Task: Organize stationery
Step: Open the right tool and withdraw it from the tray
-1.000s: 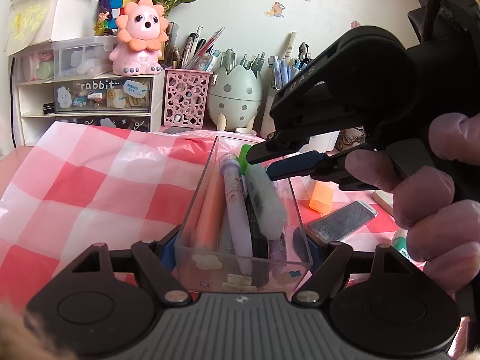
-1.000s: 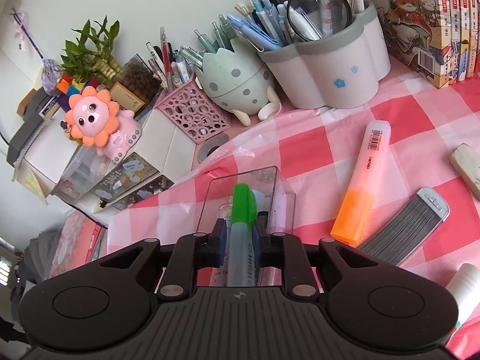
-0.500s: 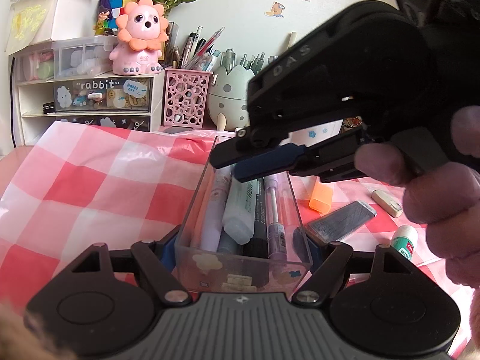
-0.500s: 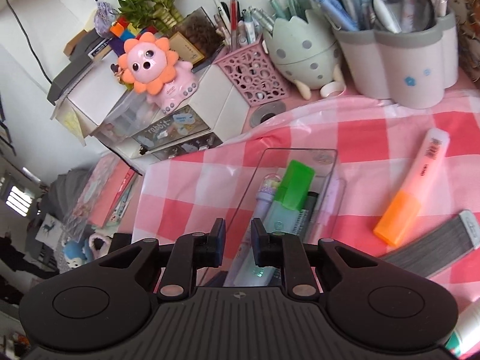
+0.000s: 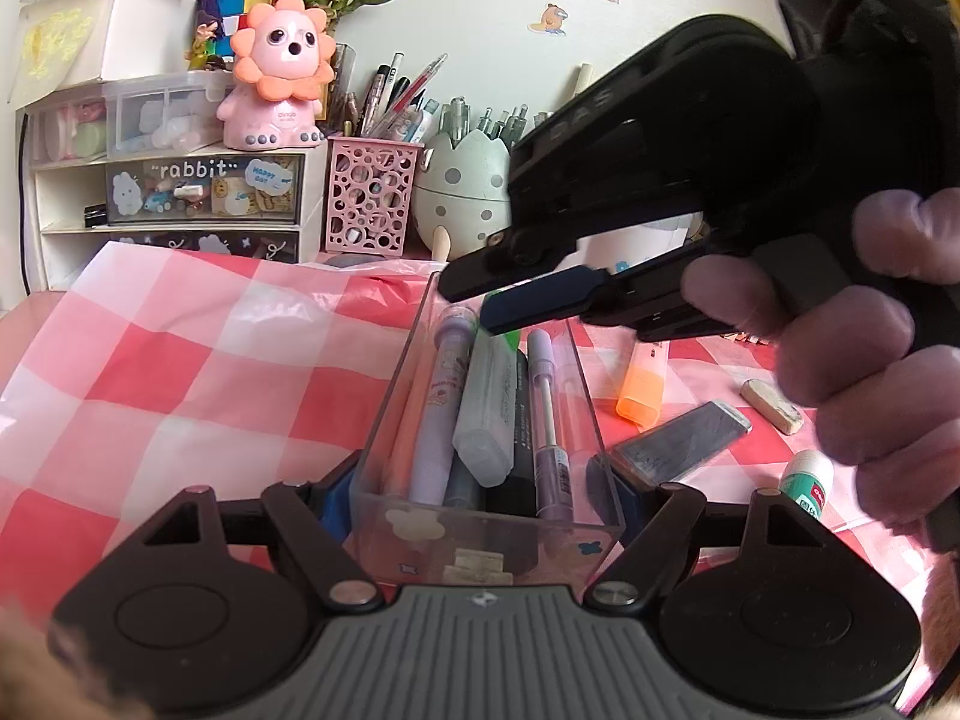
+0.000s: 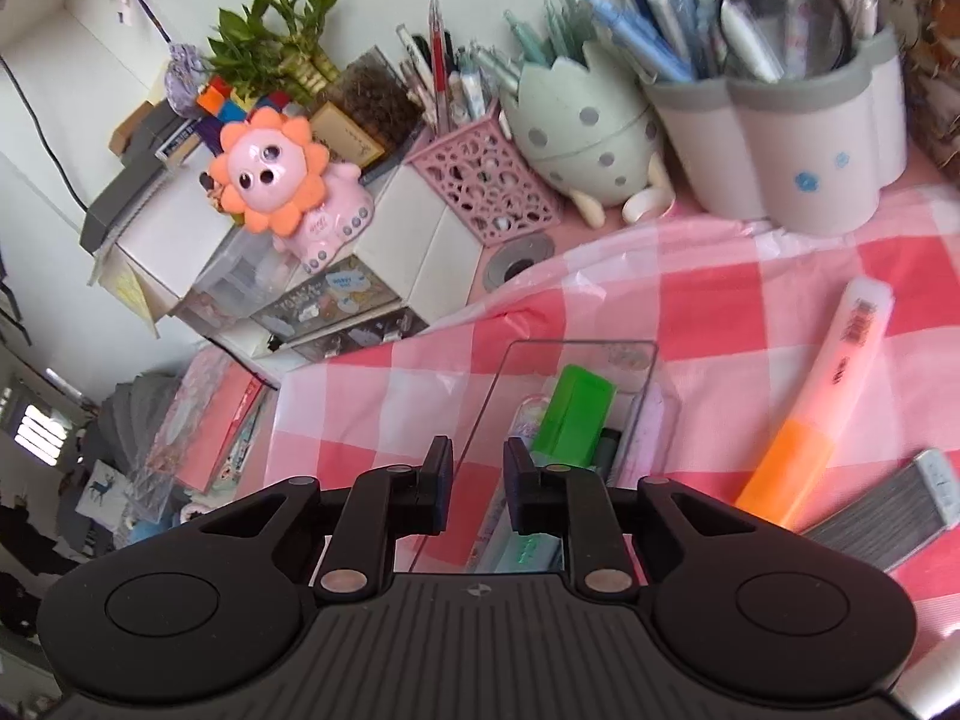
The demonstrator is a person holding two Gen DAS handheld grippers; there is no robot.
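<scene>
One more marker is in: the green highlighter (image 6: 573, 414) I was carrying a second ago now lies in the clear box (image 5: 384, 414) among the other pens, slanted over them, its green cap at the far end. That leaves my right gripper (image 6: 477, 480) empty, its blue-padded jaws parted a little and hanging just above the box's far end, whereas a second earlier they were pinched on that highlighter over the tray. My left gripper (image 5: 486, 486) has not shifted; its fingers clamp the box's near end from both sides. On the checked cloth (image 5: 180, 372) beside the box, the orange highlighter (image 6: 828, 408) and the staples strip (image 6: 888, 498) lie where they did, so I judge they come next.
</scene>
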